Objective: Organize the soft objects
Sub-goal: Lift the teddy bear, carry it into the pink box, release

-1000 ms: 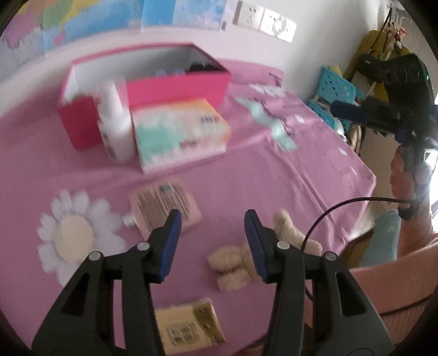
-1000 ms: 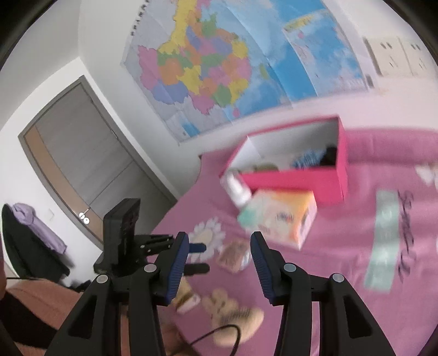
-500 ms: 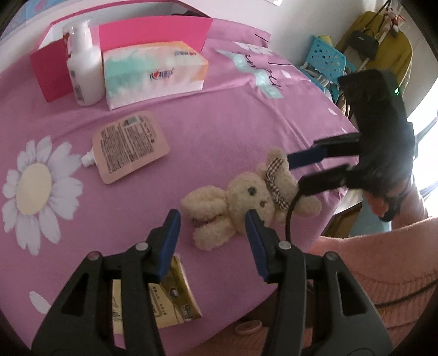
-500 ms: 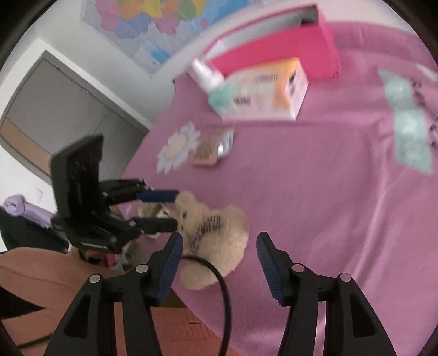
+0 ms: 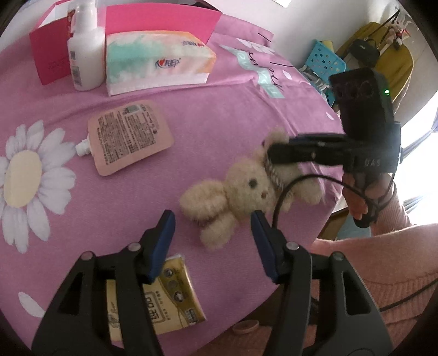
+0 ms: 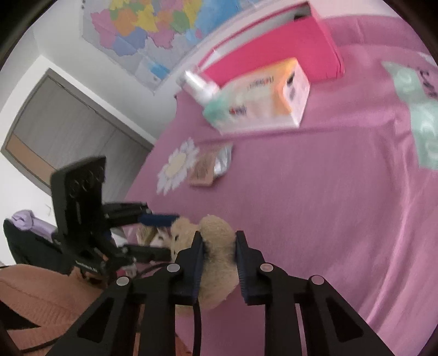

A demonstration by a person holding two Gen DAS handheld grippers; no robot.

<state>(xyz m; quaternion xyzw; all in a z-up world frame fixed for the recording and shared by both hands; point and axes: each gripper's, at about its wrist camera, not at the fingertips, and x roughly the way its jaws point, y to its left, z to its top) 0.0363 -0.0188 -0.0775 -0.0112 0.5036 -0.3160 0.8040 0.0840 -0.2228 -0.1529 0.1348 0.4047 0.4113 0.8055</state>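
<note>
A cream plush bunny [image 5: 246,191] lies on the pink tablecloth near the table's front right edge. My right gripper [image 6: 219,242] is shut on the bunny's body [image 6: 217,235]; in the left wrist view it [image 5: 276,153] reaches in from the right over the toy's neck. My left gripper [image 5: 212,226] is open and empty, its fingers just short of the bunny's ears; it also shows in the right wrist view [image 6: 161,232]. A pink open box [image 5: 161,20] stands at the back.
A tissue pack [image 5: 158,61] and a white lotion bottle [image 5: 84,52] stand in front of the box. A pink refill pouch [image 5: 128,137] lies mid-table. A yellow tissue packet [image 5: 164,301] lies under my left gripper. The table edge [image 5: 325,208] is just right of the bunny.
Both grippers came down to the bunny. My right gripper has closed on the bunny's body. My left gripper stayed open and moved closer to the toy.
</note>
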